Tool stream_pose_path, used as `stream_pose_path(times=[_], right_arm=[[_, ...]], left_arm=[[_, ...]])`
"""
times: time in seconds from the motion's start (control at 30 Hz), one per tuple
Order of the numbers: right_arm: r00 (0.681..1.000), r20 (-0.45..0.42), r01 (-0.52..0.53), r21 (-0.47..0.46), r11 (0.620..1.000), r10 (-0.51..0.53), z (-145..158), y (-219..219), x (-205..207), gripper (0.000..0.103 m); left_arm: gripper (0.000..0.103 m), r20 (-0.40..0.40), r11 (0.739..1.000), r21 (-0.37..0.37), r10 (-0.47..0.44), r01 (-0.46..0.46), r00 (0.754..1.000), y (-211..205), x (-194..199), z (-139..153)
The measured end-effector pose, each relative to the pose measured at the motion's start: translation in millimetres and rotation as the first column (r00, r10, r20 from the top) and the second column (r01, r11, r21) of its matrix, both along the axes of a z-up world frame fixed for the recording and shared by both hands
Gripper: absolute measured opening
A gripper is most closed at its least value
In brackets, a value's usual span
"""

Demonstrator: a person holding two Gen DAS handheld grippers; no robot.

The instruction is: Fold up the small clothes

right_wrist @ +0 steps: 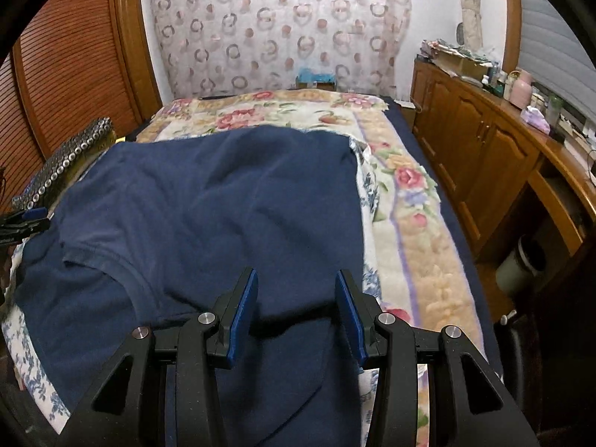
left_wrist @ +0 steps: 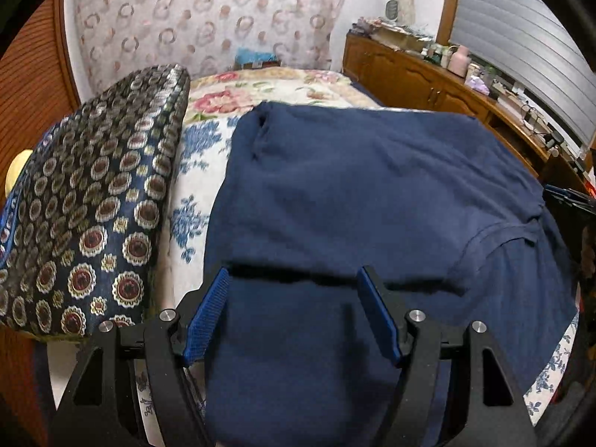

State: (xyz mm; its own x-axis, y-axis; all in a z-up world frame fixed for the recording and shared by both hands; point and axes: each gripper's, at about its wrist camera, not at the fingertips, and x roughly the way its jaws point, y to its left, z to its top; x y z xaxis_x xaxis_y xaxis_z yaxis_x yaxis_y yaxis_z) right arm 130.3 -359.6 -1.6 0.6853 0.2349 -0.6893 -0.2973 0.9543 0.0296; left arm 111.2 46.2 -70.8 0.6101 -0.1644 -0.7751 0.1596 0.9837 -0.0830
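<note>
While one navy shirt [left_wrist: 372, 193] lies spread on the flowered bed [right_wrist: 421, 238], the left gripper [left_wrist: 294, 279] hangs over its near edge, jaws wide, gripping nothing. One patterned cushion [left_wrist: 93, 205] sits at left. The right gripper [right_wrist: 296, 279], about half open, seems clear of the cloth.

A bed [right_wrist: 421, 223] under a floral blanket [right_wrist: 428, 246] fills the room, with a circle-patterned curtain [right_wrist: 283, 26] hanging on the far white wall. Louvred wooden doors [right_wrist: 70, 59] stand left; a cluttered wooden cabinet [right_wrist: 473, 149] runs right beneath a grey shutter [left_wrist: 529, 56].
</note>
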Motion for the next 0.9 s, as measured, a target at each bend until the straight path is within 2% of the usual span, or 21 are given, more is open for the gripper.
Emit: stream_pose_path(times=[0.23, 0.37, 0.47, 0.7, 0.9], right_arm=[[1.000, -0.021, -0.019, 0.017, 1.000, 0.020, -8.1, 4.4, 5.9, 0.045], [0.999, -0.039, -0.031, -0.025, 0.999, 0.030, -16.3, 5.6, 11.4, 0.045], [0.999, -0.019, -0.029, -0.046, 0.998, 0.029, -14.6, 5.4, 12.0, 0.045], [0.999, -0.016, -0.033, -0.063, 0.997, 0.032, -13.3, 2.1, 20.1, 0.046], [0.999, -0.010, -0.032, -0.079, 0.996, 0.032, -18.0, 10.2, 12.4, 0.047]], left_arm=[[0.072, -0.028, 1.000, -0.002, -0.014, 0.014, 1.000, -8.6, 6.3, -9.7], [0.072, -0.029, 1.000, 0.003, -0.018, 0.018, 0.999, -10.4, 9.0, -13.0], [0.072, -0.034, 1.000, -0.007, -0.022, 0.022, 0.999, -9.2, 12.3, -13.1], [0.072, -0.055, 0.996, -0.090, -0.008, 0.003, 0.998, -6.3, 30.6, -11.5], [0.069, -0.041, 0.994, -0.110, 0.019, -0.023, 0.999, -5.1, 38.9, -9.1]])
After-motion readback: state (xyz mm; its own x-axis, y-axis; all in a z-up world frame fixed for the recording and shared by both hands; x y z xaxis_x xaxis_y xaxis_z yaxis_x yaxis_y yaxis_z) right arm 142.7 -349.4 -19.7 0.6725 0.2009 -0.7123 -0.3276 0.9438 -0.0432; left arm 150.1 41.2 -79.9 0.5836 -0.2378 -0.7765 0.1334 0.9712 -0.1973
